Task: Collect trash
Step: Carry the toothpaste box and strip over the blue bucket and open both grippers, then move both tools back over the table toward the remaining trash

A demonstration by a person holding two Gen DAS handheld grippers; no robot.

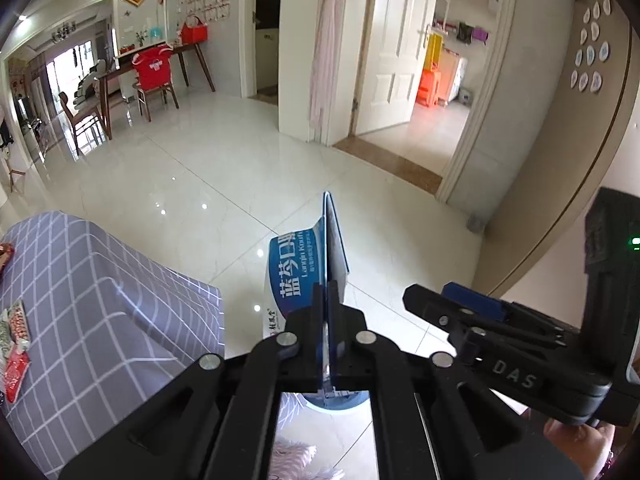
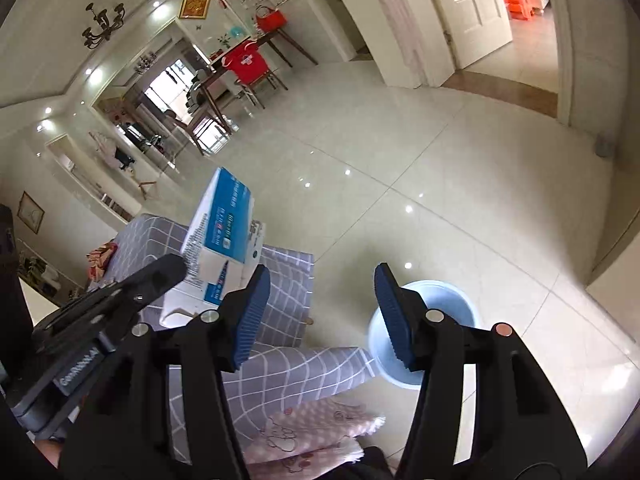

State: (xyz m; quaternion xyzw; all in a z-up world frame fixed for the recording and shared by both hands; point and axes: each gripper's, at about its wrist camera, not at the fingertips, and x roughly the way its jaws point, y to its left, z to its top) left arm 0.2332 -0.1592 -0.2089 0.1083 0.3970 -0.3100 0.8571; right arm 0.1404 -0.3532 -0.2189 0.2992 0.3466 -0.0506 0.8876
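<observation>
left gripper (image 1: 329,312): jaws clamped on a flattened blue-and-white medicine carton (image 1: 298,276), held in the air past the corner of the grey checked tablecloth (image 1: 100,280). right gripper (image 2: 320,316): jaws apart, nothing between them, above a pale blue bin (image 2: 452,304) on the glossy tiled floor (image 2: 420,184). beyond: dining table, red-covered chair (image 1: 154,68).
</observation>
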